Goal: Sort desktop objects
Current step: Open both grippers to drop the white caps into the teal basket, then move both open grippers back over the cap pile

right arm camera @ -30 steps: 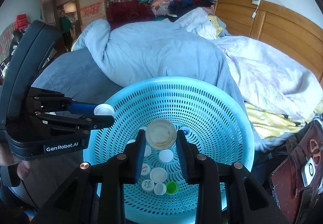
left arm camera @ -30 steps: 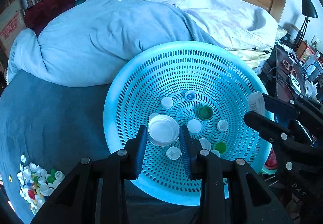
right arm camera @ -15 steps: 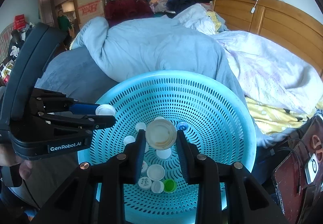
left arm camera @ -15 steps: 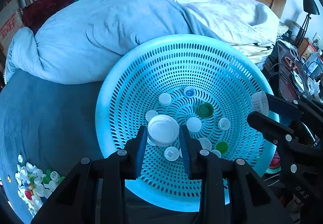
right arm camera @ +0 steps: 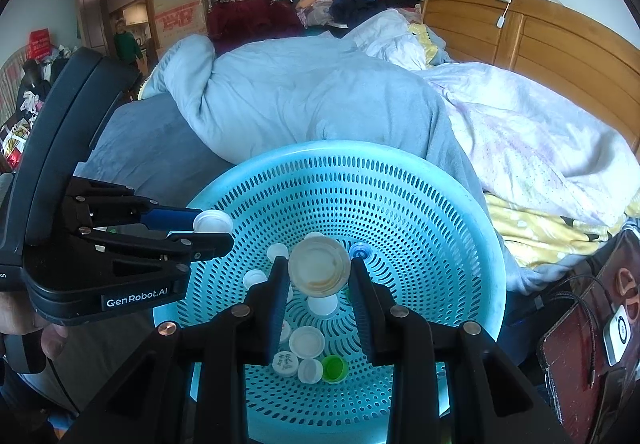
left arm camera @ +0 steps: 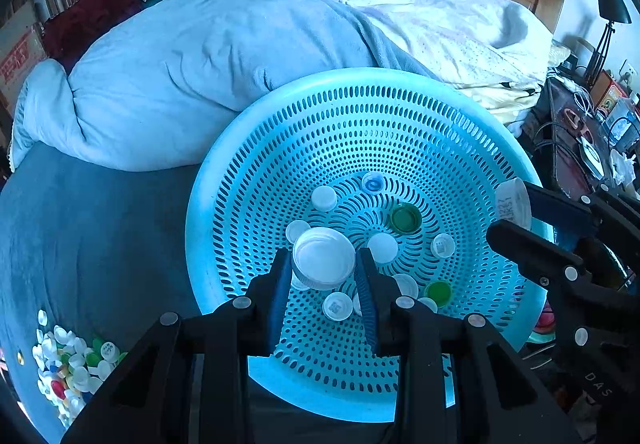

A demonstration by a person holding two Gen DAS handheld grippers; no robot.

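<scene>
A round turquoise perforated basket (left arm camera: pixel 256 164) (right arm camera: pixel 460 212) sits on the bed and holds several white, green and blue bottle caps (left arm camera: pixel 405 218) (right arm camera: pixel 307 342). My left gripper (left arm camera: pixel 324 264) is shut on a large white lid (left arm camera: pixel 324 258) above the basket's near side; it also shows in the right wrist view (right arm camera: pixel 212 222). My right gripper (right arm camera: pixel 319 271) is shut on a large clear-white lid (right arm camera: pixel 319 264) above the basket's middle; it also shows in the left wrist view (left arm camera: pixel 514 204).
A pile of loose caps (left arm camera: pixel 68 360) lies on the blue sheet left of the basket. A bunched light-blue duvet (left arm camera: pixel 200 76) lies behind the basket. A cluttered dark desk (left arm camera: pixel 580 140) with a lamp stands to the right.
Both grippers keep hold of their lids. The views have shifted slightly, with the basket sitting a little lower and nearer than half a second ago.
</scene>
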